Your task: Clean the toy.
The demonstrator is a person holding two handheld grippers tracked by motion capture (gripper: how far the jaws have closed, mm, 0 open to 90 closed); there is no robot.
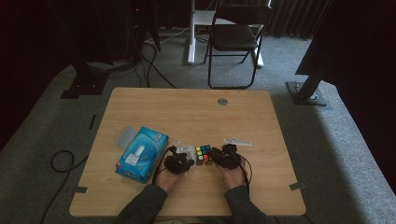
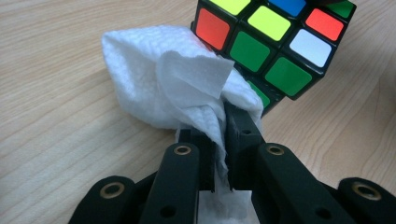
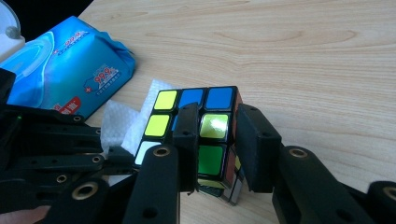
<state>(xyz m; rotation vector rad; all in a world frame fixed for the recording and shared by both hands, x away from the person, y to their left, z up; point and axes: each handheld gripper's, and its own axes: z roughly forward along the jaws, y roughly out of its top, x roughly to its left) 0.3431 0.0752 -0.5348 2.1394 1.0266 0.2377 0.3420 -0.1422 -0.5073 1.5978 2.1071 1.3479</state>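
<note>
**Wiping the puzzle cube**

Your left tool (image 2: 219,140) pinches a white wipe (image 2: 159,84) against the cube (image 3: 196,135); your right tool (image 3: 217,144) clamps that cube, tilted on the desk (image 1: 187,107). Next, probably: rub firmly, cube held steady.

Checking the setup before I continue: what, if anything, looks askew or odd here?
The puzzle cube sits tilted, one layer twisted out of line at its lower corner, clamped in the right tool. The left tool pinches a crumpled white wipe against it.
</note>
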